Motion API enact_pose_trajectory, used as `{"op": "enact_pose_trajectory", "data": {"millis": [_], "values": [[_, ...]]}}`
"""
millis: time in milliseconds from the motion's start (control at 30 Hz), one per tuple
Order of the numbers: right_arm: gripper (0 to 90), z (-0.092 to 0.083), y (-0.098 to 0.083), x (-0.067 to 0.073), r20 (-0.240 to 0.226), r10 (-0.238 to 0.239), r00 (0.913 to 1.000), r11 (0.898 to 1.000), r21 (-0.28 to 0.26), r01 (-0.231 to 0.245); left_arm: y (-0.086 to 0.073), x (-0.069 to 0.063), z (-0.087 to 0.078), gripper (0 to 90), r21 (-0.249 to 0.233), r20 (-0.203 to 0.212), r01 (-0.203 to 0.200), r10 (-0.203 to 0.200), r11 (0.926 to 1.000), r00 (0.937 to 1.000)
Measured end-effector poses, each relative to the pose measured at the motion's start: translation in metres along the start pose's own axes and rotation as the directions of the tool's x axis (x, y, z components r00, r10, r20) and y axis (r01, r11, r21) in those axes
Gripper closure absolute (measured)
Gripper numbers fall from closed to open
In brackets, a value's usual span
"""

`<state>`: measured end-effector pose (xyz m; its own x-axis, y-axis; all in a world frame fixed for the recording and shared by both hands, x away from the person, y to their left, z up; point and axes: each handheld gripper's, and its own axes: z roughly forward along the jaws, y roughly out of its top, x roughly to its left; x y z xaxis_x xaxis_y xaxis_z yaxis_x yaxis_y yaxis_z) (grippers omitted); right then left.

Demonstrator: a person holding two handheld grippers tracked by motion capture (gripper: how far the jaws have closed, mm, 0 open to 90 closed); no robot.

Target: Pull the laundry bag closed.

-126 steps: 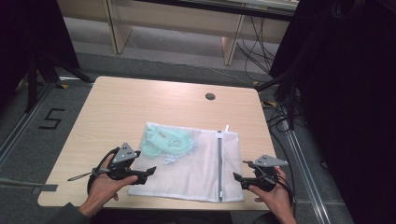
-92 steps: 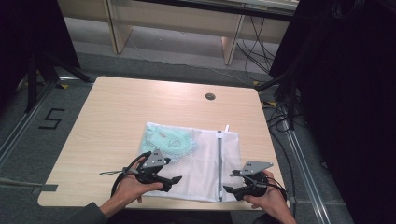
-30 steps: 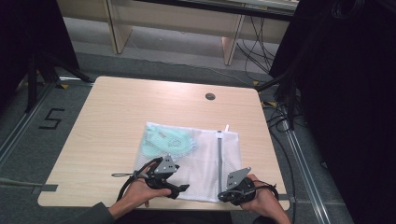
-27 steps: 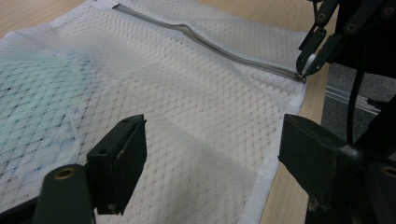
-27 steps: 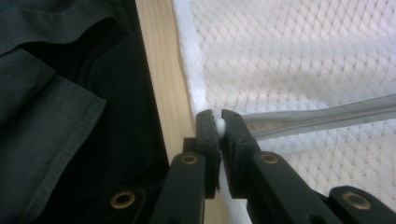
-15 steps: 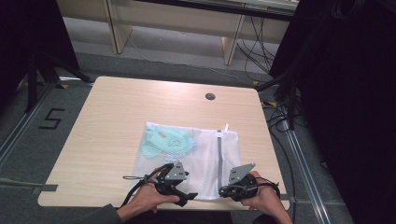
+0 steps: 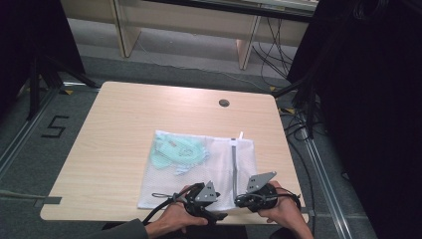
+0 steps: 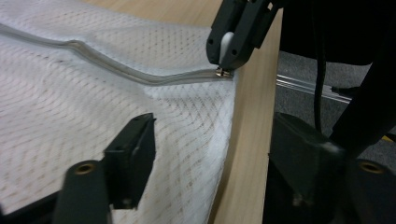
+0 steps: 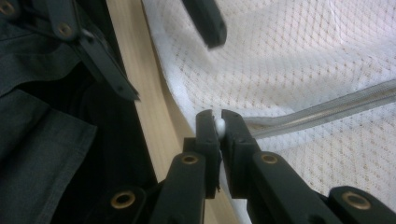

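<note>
Two grippers meet at the mesh laundry bag's (image 7: pixel 199 164) near edge: right gripper (image 9: pixel 218 128) pinches the zipper pull (image 9: pixel 219 125); left gripper (image 8: pixel 210 163), jaws apart and just closing, straddles the bag's corner beside it.

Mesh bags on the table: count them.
1. The white mesh bag lies flat near the table's front edge, a mint-green garment inside its left half. More folded beneath cannot be ruled out.
</note>
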<state>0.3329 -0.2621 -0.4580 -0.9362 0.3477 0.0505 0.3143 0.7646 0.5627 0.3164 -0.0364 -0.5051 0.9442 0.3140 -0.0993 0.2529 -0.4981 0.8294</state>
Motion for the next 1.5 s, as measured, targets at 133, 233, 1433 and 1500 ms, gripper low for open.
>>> {"op": "enact_pose_trajectory", "data": {"millis": [133, 233, 1433, 1500], "values": [[86.7, -0.001, 0.0, -0.001, -0.002, -0.011, 0.9999, 1.0, -0.014, 0.011, 0.003, 0.0, 0.005, 39.8, -0.006, -0.019, -0.024, 0.024, 0.9997, 0.9995], [86.6, -0.002, 0.0, 0.0, 0.011, 0.019, 0.9998, 1.0, -0.007, -0.019, 0.004, 0.0, 0.007, 43.6, -0.005, -0.024, -0.03, 0.03, 0.9995, 0.9993], [86.6, 0.004, -0.001, -0.002, 0.001, 0.015, 0.9999, 1.0, 0.021, -0.015, 0.005, -0.005, 0.028, 88.4, 0.08, -0.011, -0.236, 0.238, 0.9684, 0.9712], [86.6, 0.007, -0.003, -0.005, -0.01, 0.014, 0.9998, 1.0, 0.021, -0.014, 0.005, -0.005, 0.028, 88.4, 0.079, -0.01, -0.244, 0.245, 0.9667, 0.9694]]}}
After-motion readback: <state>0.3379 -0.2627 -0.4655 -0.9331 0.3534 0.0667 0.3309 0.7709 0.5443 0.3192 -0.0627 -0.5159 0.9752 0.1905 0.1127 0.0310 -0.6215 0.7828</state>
